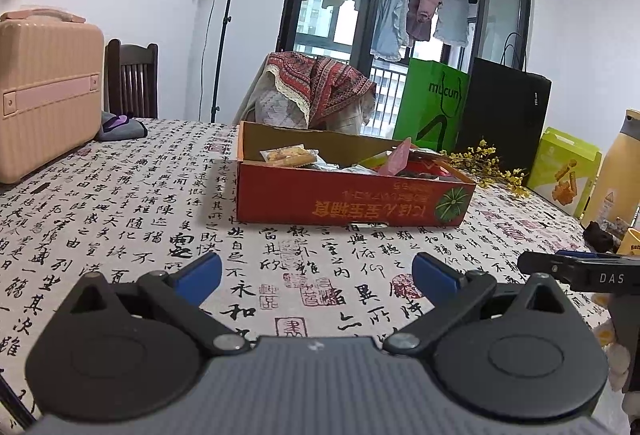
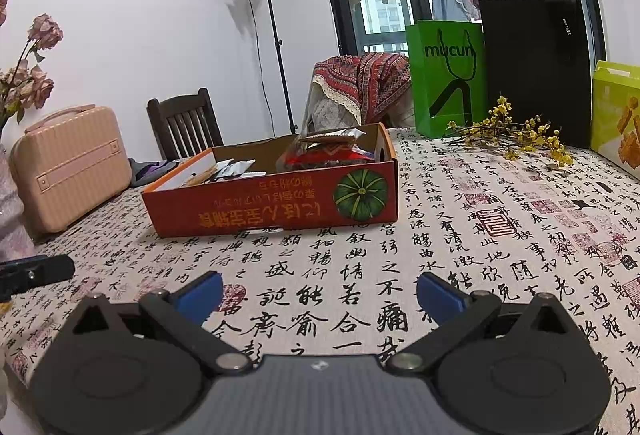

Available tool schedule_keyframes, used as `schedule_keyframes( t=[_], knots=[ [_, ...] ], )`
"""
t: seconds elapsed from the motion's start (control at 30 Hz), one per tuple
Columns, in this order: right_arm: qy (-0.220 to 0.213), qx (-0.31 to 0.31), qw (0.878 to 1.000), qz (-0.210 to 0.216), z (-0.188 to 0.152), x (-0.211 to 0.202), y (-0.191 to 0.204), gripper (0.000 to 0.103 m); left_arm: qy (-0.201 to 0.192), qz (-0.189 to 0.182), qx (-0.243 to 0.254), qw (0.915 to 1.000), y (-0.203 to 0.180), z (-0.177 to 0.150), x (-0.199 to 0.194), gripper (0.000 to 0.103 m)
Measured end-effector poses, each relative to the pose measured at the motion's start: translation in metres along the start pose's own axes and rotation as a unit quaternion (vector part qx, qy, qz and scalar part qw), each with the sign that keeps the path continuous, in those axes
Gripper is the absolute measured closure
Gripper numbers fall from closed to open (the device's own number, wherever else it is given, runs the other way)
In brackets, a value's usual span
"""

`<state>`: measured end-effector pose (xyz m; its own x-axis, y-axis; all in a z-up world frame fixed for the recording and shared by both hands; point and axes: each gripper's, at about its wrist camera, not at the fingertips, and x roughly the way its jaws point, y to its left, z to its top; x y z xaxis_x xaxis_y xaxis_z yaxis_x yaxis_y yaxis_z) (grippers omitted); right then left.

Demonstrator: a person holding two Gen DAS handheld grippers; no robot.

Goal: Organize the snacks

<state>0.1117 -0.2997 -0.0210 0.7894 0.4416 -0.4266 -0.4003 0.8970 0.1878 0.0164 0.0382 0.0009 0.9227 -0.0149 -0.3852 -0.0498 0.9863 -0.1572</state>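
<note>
A shallow red cardboard box (image 1: 352, 199) with a green pumpkin picture stands on the calligraphy-print tablecloth; it also shows in the right wrist view (image 2: 276, 205). It holds several snack packets, among them a cracker pack (image 1: 288, 156) and a red bag (image 2: 324, 155). My left gripper (image 1: 318, 277) is open and empty, hovering over the cloth well in front of the box. My right gripper (image 2: 320, 295) is open and empty too, in front of the box. The right gripper's tip shows at the right edge of the left wrist view (image 1: 576, 271).
A pink case (image 1: 44, 91) stands at the left, a dark wooden chair (image 2: 184, 123) behind the table. A green bag (image 2: 448, 75), a black bag (image 2: 536, 67), yellow flowers (image 2: 516, 133) and a yellow-green snack box (image 1: 564, 171) stand at the back right. A yellow bottle (image 1: 616, 171) is at the right.
</note>
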Motion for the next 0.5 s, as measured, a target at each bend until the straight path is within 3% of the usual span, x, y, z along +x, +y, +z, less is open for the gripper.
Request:
schedule_keyframes(
  t=[0.5],
  knots=[
    [0.004, 0.002, 1.000, 0.001, -0.0020, 0.0014, -0.0002, 0.000, -0.003, -0.010, 0.005, 0.9999, -0.0039, -0.0023, -0.0005, 0.000]
  ],
)
